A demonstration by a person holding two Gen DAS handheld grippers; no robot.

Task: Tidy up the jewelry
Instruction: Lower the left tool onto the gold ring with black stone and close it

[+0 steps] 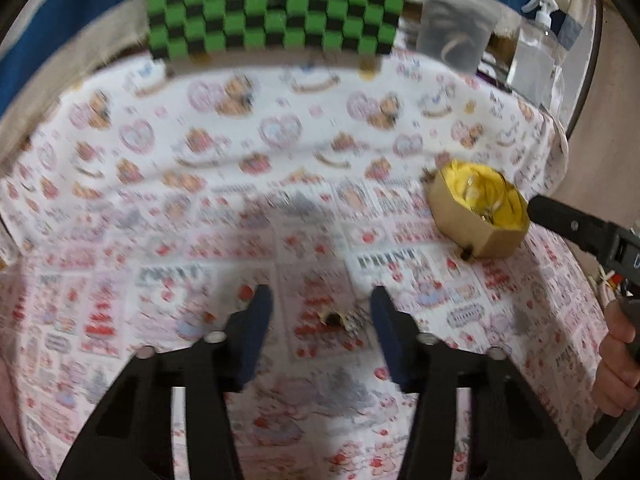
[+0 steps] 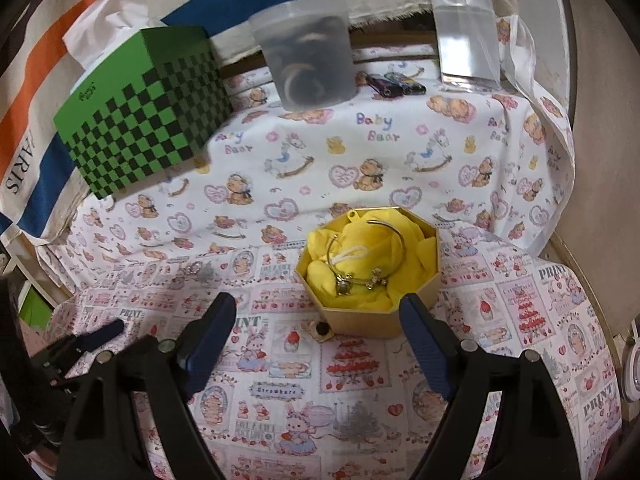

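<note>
Left gripper (image 1: 322, 312) jaws part-open, straddling small, possibly ring-like jewelry piece (image 1: 343, 318) on counter (image 1: 240, 240), unclamped. Right gripper (image 2: 320, 320) wide, empty, just near of gold box (image 2: 368, 276), far right.

The printed cloth (image 2: 352, 148) lies bare across the middle of the right wrist view, wide enough for a gripper to pass. Along the top stand a green checkered tissue box (image 2: 148, 116) at upper left, a cloudy plastic tub (image 2: 308, 56) at centre and a clear spray bottle (image 2: 466, 28) at upper right, with narrow gaps between them. The octagonal gold box (image 2: 372, 316) blocks the centre right. A small ring (image 2: 321, 330) lies just at its lower-left foot.
</note>
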